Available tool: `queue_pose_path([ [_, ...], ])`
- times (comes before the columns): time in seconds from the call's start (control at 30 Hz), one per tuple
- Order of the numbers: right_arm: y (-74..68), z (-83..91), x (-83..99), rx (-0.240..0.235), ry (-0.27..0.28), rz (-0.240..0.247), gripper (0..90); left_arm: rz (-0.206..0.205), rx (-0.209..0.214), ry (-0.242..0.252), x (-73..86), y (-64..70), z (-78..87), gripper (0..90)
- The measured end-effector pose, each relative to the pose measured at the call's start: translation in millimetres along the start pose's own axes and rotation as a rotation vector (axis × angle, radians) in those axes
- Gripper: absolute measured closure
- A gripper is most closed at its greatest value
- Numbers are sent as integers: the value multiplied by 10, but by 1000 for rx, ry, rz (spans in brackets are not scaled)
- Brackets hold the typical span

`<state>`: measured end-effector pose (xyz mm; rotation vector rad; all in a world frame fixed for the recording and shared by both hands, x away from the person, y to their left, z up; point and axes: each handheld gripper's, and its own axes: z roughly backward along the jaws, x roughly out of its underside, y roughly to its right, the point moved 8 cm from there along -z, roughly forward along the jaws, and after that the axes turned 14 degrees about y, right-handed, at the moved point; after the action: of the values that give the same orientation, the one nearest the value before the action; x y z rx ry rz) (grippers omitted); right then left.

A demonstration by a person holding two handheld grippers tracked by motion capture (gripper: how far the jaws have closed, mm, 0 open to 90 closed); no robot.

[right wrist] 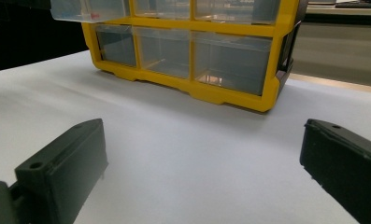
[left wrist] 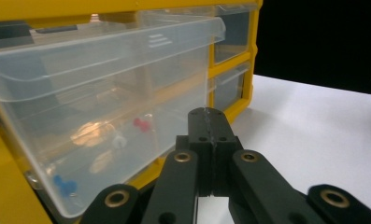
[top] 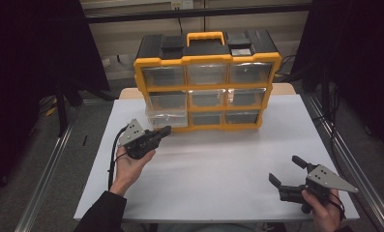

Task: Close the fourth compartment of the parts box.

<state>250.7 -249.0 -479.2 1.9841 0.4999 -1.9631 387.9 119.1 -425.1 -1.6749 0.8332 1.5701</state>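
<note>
A yellow and black organizer with several clear drawers stands at the back of the white table. Its bottom-left drawer is pulled partly out. In the left gripper view this drawer holds a red pin, a white pin and a blue pin. My left gripper is shut, with its tips just in front of the drawer's face and nothing seen between them. My right gripper stands open near the table's front right, well away from the organizer, with only bare table between its jaws.
Metal rails run along both sides of the table, with dark curtains beyond them. A wooden edge shows behind the organizer. The white sheet stretches open between the two grippers.
</note>
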Motion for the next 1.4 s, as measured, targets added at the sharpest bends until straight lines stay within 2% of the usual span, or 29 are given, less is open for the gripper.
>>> queue_pose_path([
  [0.07, 1, -3, 0, 0, 1, -2, 4, 0, -20, 1, -19, -35, 4, 900],
  [0.1, -1, -5, 0, -1, 2, 0, 4, 22, -15, 16, -31, -27, -8, 900],
  [0.13, -5, -5, 1, -3, 0, -2, 4, 6, -4, -9, -33, -39, 6, 900],
  [0.2, -6, -5, 1, -5, -1, 1, 4, -9, -16, 2, -41, -55, -17, 900],
  [0.23, -6, -5, 0, -4, 1, -1, 4, -4, -52, 2, -45, -67, -24, 900],
  [0.27, -4, -5, 1, -3, 1, 0, 4, 15, -21, 3, -46, -62, -34, 900],
  [0.37, -3, -6, 1, -4, 2, 0, 4, -9, -30, -5, -23, -100, -68, 900],
  [0.57, -9, -12, 2, -7, 3, -1, 4, -7, -39, -18, 22, -151, -102, 900],
  [0.6, -10, -10, 2, -6, 2, -3, 4, 15, -50, -6, 23, -149, -109, 900],
  [0.63, -10, -10, 1, -6, 3, -3, 4, 20, -48, -3, 27, -149, -105, 900],
  [0.67, -10, -11, 0, -6, 4, -3, 4, -1, -43, -17, 37, -158, -96, 900],
  [0.7, -9, -9, 1, -6, 3, -2, 4, 18, -44, -16, 45, -139, -108, 900],
  [0.73, -11, -10, 1, -6, 3, -4, 4, 19, -47, -12, 49, -149, -113, 900],
  [0.8, -13, -11, 1, -7, 3, -3, 4, 17, -44, -17, 51, -150, -113, 900],
  [0.83, -11, -5, 1, -7, -1, 0, 4, -6, -39, -27, 52, -156, -108, 900],
  [1.0, -13, -11, 1, -7, 2, -2, 4, -9, -39, -20, 49, -162, -123, 900],
  [1.03, -11, -7, 1, -9, 0, 1, 4, 5, -45, -13, 45, -156, -132, 900],
  [1.07, -12, -7, 1, -9, 0, -1, 4, -14, -73, -30, 50, -171, -120, 900],
  [1.1, -11, -13, 1, -6, 4, -2, 4, 5, -45, -18, 49, -155, -133, 900],
  [1.13, -11, -12, 1, -7, 3, -1, 4, -2, -38, -25, 49, -162, -129, 900],
  [1.23, -11, -8, 2, -7, -2, 3, 4, 3, -36, -22, 48, -157, -138, 900],
  [1.27, -11, -9, 1, -6, -1, 2, 4, -20, -40, -24, 50, -171, -138, 900],
  [1.3, -10, -13, 1, -3, 1, 1, 4, -10, -38, -24, 58, -170, -140, 900],
  [1.33, -10, -15, 2, -4, 1, 2, 4, -14, -69, -34, 61, -184, -135, 900],
  [1.37, -11, -16, 2, -4, 0, 2, 4, -9, -33, -26, 59, -175, -146, 900],
  [1.4, -11, -17, 2, -4, 1, 2, 4, -15, -37, -27, 55, -180, -150, 900],
])
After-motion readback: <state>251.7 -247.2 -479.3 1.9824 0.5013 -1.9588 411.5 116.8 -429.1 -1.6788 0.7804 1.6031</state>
